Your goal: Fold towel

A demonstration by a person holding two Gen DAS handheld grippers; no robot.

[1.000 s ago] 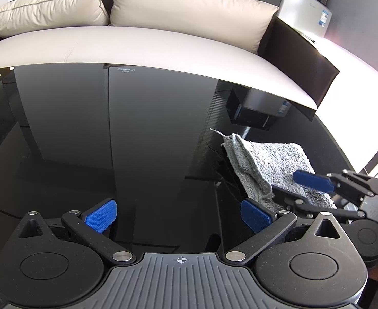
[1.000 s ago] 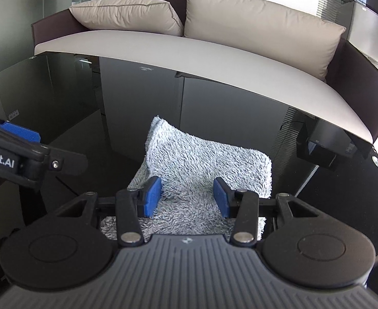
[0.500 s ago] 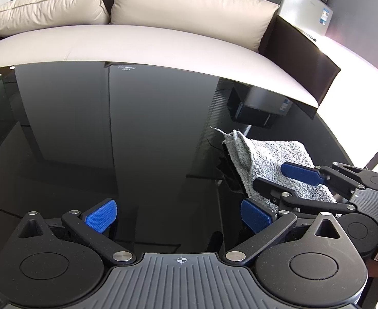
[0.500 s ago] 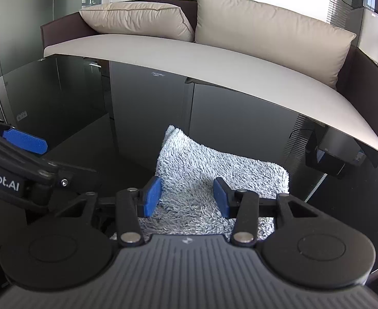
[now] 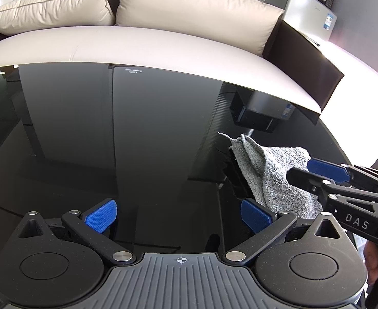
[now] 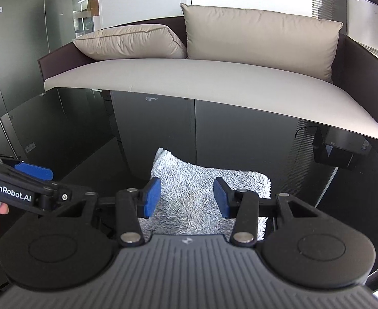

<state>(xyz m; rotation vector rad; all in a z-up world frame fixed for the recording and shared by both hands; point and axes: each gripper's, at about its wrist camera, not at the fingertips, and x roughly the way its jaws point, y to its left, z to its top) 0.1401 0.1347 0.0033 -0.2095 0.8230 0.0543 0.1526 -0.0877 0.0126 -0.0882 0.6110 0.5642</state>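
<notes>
A small grey fluffy towel (image 6: 204,195) lies folded on the black glass table (image 6: 86,139). In the left wrist view the towel (image 5: 273,170) sits right of centre with one corner raised. My right gripper (image 6: 187,197) is open, its blue pads (image 6: 151,197) above the towel's near part, holding nothing. It shows from the side in the left wrist view (image 5: 317,172). My left gripper (image 5: 178,217) is wide open and empty over bare glass, left of the towel. Its finger (image 6: 34,171) shows at the left edge of the right wrist view.
A beige sofa (image 6: 214,82) with two cushions runs along the table's far edge. A silver appliance with a microwave on top (image 5: 309,13) stands at the back right. A dark box (image 6: 338,149) shows through the glass.
My right gripper has lifted and tilted upward, so the towel sits lower in its view. Seen from the left wrist, it shifted right and back. The left gripper stayed put.
</notes>
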